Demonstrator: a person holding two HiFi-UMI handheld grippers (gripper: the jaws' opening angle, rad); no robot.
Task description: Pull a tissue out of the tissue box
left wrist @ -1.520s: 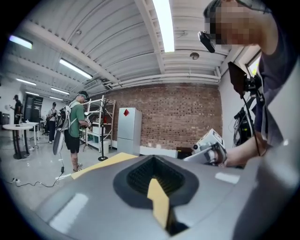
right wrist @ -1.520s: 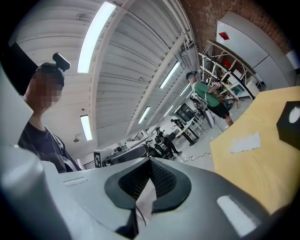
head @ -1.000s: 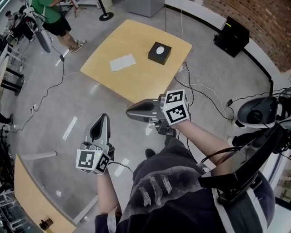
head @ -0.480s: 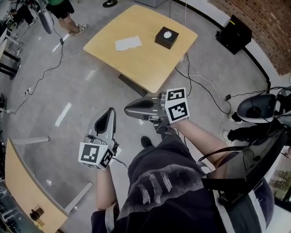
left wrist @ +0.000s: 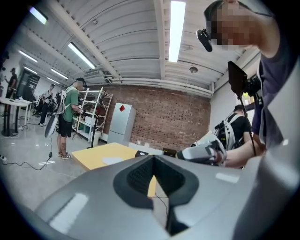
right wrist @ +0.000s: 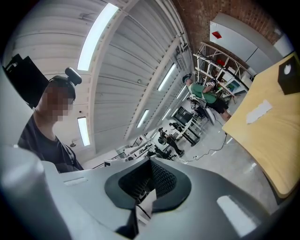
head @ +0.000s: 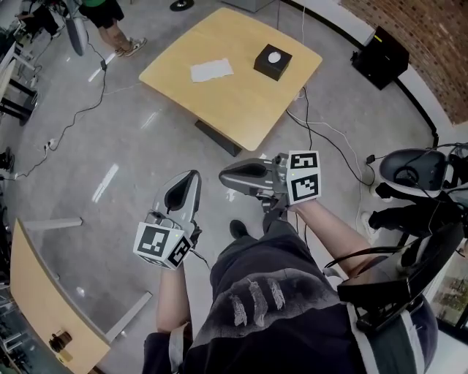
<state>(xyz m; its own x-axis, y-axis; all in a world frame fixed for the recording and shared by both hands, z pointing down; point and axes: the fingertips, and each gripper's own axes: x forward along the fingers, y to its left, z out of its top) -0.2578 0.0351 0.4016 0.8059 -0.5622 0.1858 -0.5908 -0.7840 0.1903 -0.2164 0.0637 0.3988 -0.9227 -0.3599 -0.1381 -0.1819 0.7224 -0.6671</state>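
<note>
Presently, the tissue box (head: 273, 62) — a small black cube with a white tuft of tissue (head: 273, 57) showing in its top opening — stands on the table (head: 241, 102), near the far right corner as the head view shows it. A white sheet (head: 211, 70) lies flat on the table to the left of the box and apart from it. It may be a tissue drawn from the box, or plain paper; the pictures do not settle this.

Handling, as judged:
- The tissue is light, soft and easily torn. Take hold at the raised tuft in the middle of the opening, with the jaw tips only, and draw straight up.
- The box looks light. It may slide or lift with the tissue on a smooth top, so a hold on its side wall would steady it.

Jaws: the left gripper (head: 192, 177) and the right gripper (head: 224, 175) both have their jaws pressed together with nothing between them. Both are held over the floor (head: 110, 131), close to the person's body and well apart from the table.

Surface and room: the table top is smooth, pale wood with rounded corners. The floor is polished grey and reflects the ceiling lights — cables (head: 73, 117) trail across it. A brick wall (head: 431, 36) bounds the far side, and another person (head: 110, 14) stands at far left.
</note>
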